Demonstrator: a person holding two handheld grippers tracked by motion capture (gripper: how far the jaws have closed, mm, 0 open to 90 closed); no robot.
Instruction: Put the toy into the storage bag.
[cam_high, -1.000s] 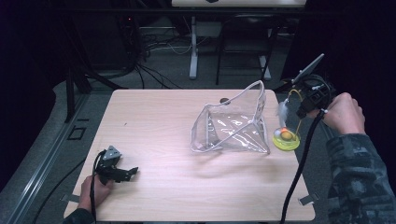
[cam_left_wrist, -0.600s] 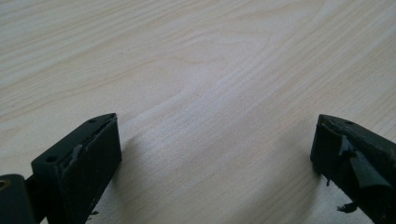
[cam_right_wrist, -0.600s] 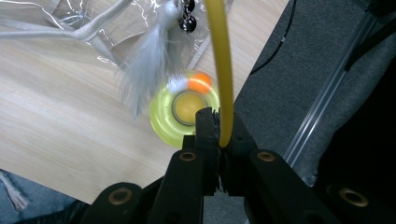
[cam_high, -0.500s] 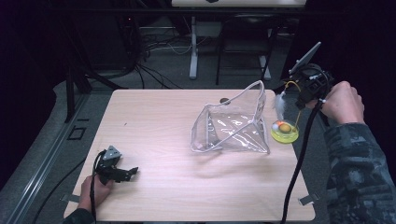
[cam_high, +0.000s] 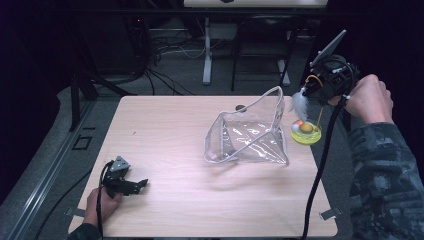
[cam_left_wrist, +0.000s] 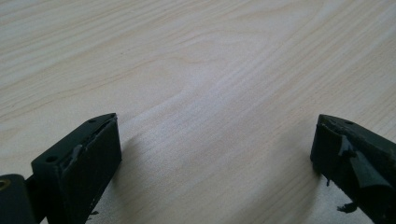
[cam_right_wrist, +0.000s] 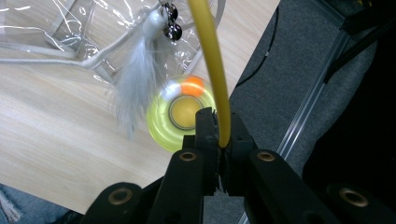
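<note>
My right gripper (cam_high: 307, 92) is shut on the thin yellow wire (cam_right_wrist: 210, 56) of a cat toy and holds it up over the table's right edge. From the wire hang a white feather (cam_high: 299, 104) and small dark bells (cam_right_wrist: 172, 28). The toy's yellow-green disc base (cam_high: 306, 134), which carries an orange-and-white ball, hangs below my jaws. A clear plastic pouch (cam_high: 250, 135) stands open on the wooden table (cam_high: 165, 130), just left of the toy. At the near left corner my left gripper (cam_high: 142, 183) rests low on the tabletop, open, with bare wood (cam_left_wrist: 210, 56) between its fingers.
A small dark round thing (cam_high: 240, 107) lies behind the pouch. Beyond the table are stand legs (cam_high: 207, 55) and cables (cam_high: 165, 50) on the grey floor. A metal rail (cam_right_wrist: 308, 116) runs on the floor beside the table's right edge.
My right hand has risen with the toy, and the disc base has come up with it. The left gripper and the pouch have stayed where they were.
</note>
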